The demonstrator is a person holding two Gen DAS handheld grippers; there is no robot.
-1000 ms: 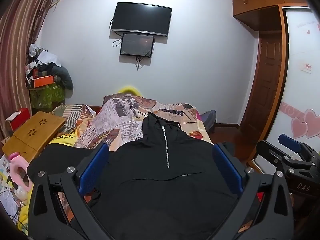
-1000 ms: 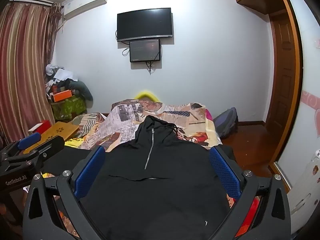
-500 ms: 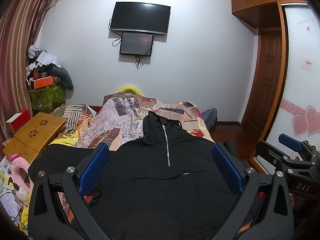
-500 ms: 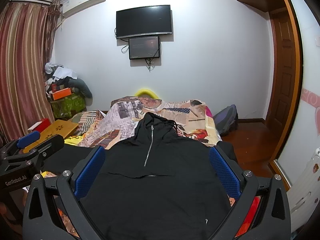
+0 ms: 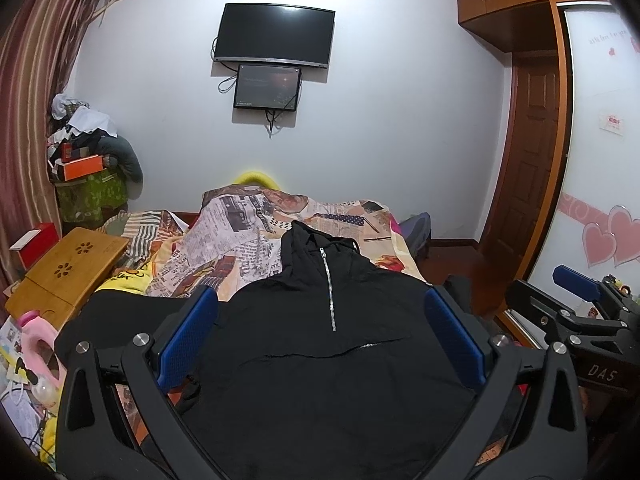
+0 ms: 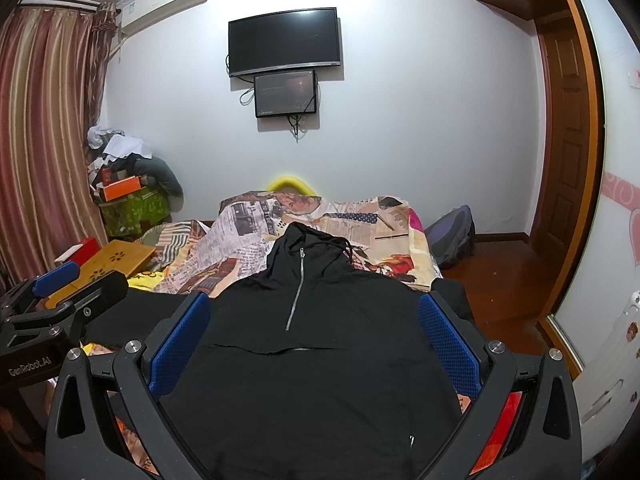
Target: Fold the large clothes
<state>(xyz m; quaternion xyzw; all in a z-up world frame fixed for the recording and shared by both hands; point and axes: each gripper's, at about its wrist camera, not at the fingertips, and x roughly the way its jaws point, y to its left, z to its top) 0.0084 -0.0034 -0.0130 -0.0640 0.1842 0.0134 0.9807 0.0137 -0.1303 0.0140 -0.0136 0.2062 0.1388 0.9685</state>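
**A:** Holding both grippers high over the near edge of the bed, nothing gripped. Left gripper fingers wide apart, right gripper the same, each one framing the black hoodie without touching it.

**B:** Where's the hoodie exactly?

**A:** Flat on its back, front up, hem toward the near edge, hood toward the far end of the bed. One sleeve runs out toward the left edge. Right sleeve seems to drop off the right edge; can't see how far.

**B:** Risks?

**A:** Biggest, I'd say: the newspaper-print bedspread underneath is loose and rumpled. Pinch too deep and I'd likely take it along with the hoodie. Next: the fabric looks thin, matte and limp, so lifting with one gripper only would probably sag and skew the fold line. The hanging sleeve could drag the body sideways. Also, the grippers sit near each other; crossing them risks a clash.

**B:** Small stuff?

**A:** Metal half zip down the chest, a hard ridge that may resist a centre fold. Horizontal pocket zip below it, slightly puckered. Thin drawcord loose at the hood; a fingertip could snag it.
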